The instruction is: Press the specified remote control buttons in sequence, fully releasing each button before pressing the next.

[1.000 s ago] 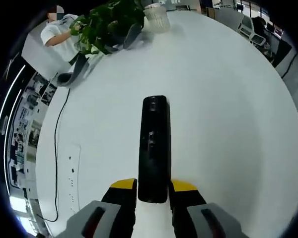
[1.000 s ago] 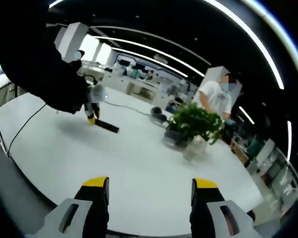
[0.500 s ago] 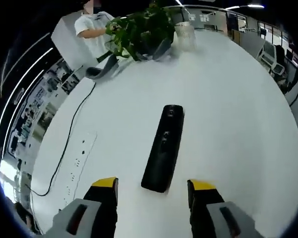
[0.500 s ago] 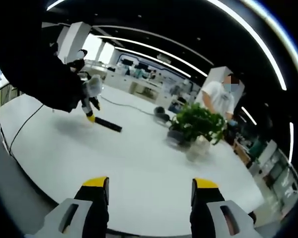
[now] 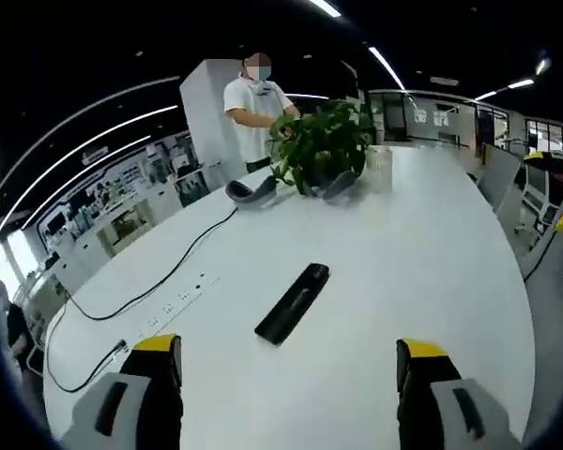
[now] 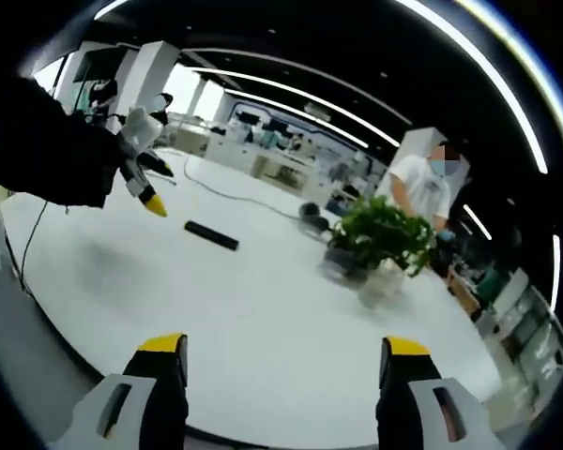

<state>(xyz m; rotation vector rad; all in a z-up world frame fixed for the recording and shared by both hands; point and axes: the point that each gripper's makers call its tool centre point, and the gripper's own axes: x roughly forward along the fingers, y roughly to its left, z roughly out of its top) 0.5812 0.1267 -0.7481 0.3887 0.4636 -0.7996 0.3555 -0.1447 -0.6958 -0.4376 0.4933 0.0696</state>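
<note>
White, round-edged tabletop (image 5: 432, 281) fills the lower half of both views, set in a dim open-plan office with curved ceiling light strips. Compared with one second ago, when my left gripper (image 5: 286, 370) had its yellow-tipped jaws close on either side of the slim black rectangular remote control (image 5: 293, 302), I now see that gripper drawn back and raised, its jaws spread wide apart with nothing between them; the remote lies flat on the table ahead of them, well apart from both tips and running diagonally. In the right gripper view the left gripper appears at upper left, lifted above the table and away from the remote (image 6: 211, 235), where half a second ago its tip sat at the remote's end. My right gripper (image 6: 286, 356) has its jaws standing apart and empty, over the near table edge, as in the earlier frames. The left gripper view alone shows a white power strip (image 5: 174, 307) with a black cable (image 5: 183, 265) looping off toward the left table edge, and grey over-ear headphones (image 5: 251, 190) beside the leafy green potted plant (image 5: 324, 145). Both views show a clear ribbed glass vase (image 5: 379, 169) just beside the plant, and a person in a white shirt (image 5: 253, 111) standing behind it. Bare tabletop surrounds the remote on every side, widest toward the right table edge.
</note>
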